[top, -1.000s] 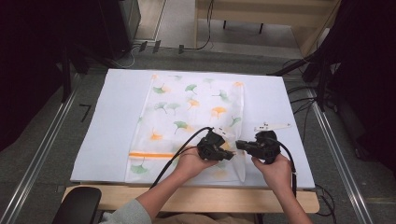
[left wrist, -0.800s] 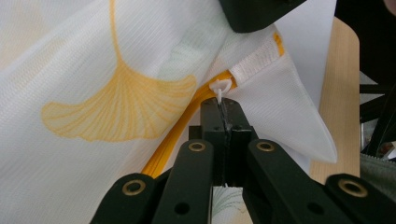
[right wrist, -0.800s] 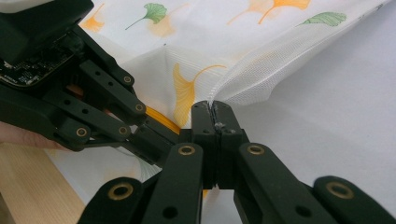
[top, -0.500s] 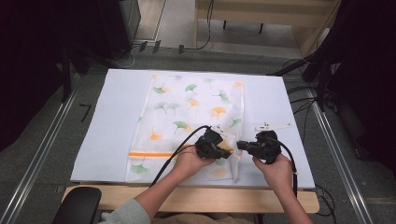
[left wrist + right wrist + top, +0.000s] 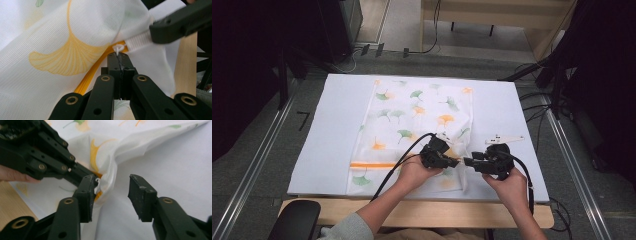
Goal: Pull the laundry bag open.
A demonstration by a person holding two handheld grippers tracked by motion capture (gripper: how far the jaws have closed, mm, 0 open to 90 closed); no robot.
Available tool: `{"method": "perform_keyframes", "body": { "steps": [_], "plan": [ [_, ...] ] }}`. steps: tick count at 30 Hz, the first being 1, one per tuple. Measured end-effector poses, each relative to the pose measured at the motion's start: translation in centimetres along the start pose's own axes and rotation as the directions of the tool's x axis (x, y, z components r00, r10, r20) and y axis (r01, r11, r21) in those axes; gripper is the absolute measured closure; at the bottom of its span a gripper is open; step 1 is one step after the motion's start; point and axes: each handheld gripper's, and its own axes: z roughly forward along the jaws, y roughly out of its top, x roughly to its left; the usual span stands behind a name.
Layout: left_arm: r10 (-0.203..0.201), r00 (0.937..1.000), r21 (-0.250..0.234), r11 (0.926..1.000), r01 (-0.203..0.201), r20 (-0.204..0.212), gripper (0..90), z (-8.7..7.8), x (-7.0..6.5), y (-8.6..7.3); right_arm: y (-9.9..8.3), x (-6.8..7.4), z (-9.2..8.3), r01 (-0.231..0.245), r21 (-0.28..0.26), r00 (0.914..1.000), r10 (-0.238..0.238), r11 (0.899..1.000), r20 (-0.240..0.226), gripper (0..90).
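Little differs from a second ago: both hands stay at the cloth's near right corner, the grippers only a touch closer together. The left gripper (image 5: 451, 161), at about 6 o'clock on the table (image 5: 332, 120), has its jaws pressed together on a small white zipper pull (image 5: 117, 48) beside an orange zipper line (image 5: 92, 75) of the white ginkgo-leaf fabric cover (image 5: 412, 115). Whether anything is inside the cover cannot be told. To its right, the right gripper (image 5: 111, 195) points toward 9 o'clock, jaws spread around the bunched corner, one jaw touching the fabric. The table is covered in white; grey floor, cables (image 5: 532, 107) and dark curtains surround it.
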Motion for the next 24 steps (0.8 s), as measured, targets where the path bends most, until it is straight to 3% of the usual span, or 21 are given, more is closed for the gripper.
{"method": "perform_keyframes", "body": {
  "steps": [5, 8, 24],
  "plan": [
    [0.008, 1.0000, -0.010, 0.9999, -0.008, -0.002, 90.0, 0.02, -0.16, 0.08, -0.09, 0.09, 0.62, -0.024, 0.031, 0.9988, 0.025, 0.999, -0.041, 66.0],
    [0.008, 1.0000, -0.004, 1.0000, -0.008, -0.003, 90.0, 0.14, -0.22, 0.06, -0.14, 0.10, 0.90, -0.031, 0.052, 0.9978, 0.034, 0.998, -0.058, 80.5],
    [0.030, 0.9995, 0.020, 0.9994, -0.030, -0.008, 90.0, 0.06, -0.39, 0.14, 0.04, 0.21, 0.49, 0.006, 0.063, 0.9984, -0.002, 0.998, -0.057, 85.8]
  ]
}}
